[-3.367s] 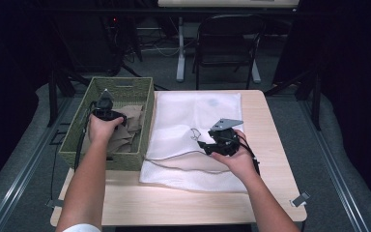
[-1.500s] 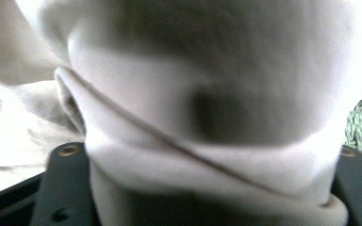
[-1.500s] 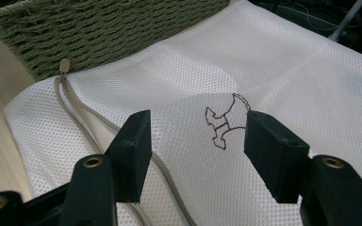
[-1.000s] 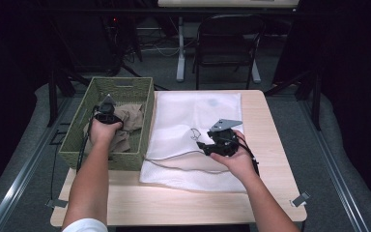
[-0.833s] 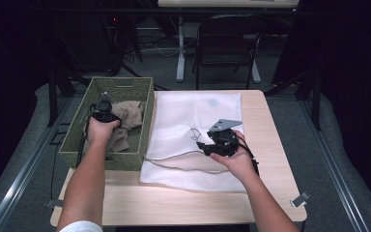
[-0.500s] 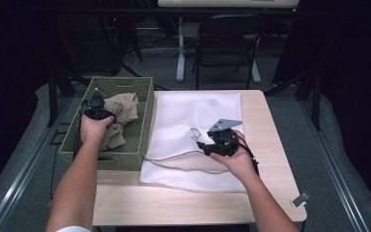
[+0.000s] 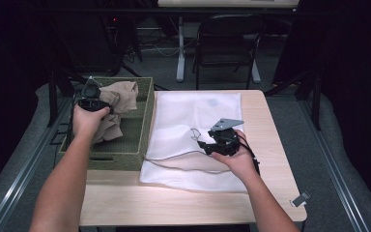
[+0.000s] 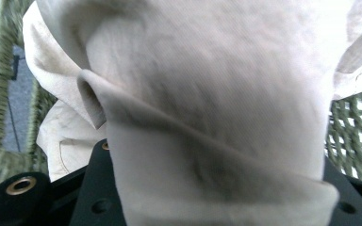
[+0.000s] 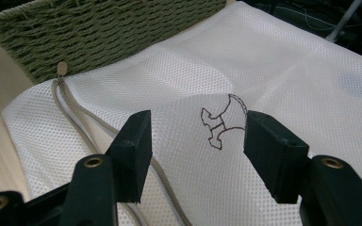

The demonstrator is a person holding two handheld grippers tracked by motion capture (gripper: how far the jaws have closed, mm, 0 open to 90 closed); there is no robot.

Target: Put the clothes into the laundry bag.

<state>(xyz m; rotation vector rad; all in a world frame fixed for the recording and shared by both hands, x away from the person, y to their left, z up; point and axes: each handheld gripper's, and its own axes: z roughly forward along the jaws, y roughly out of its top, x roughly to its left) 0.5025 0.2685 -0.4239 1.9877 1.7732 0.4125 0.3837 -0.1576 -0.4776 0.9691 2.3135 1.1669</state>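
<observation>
Beige cloth point(image 7: 118, 104) bunched in left claw point(image 7: 96, 99), hanging vert.

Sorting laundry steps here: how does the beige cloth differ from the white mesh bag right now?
The beige cloth is bunched and lifted above the woven basket by the left hand-held gripper; the white mesh bag lies flat on the table. The cloth looks opaque, the bag open-meshed with a zipper. Both are soft fabric.

cloth point(image 8: 207, 108): soft matt beige fabric | bag point(image 9: 273, 80): white mesh | basket point(image 7: 125, 157): rough woven green cord
</observation>
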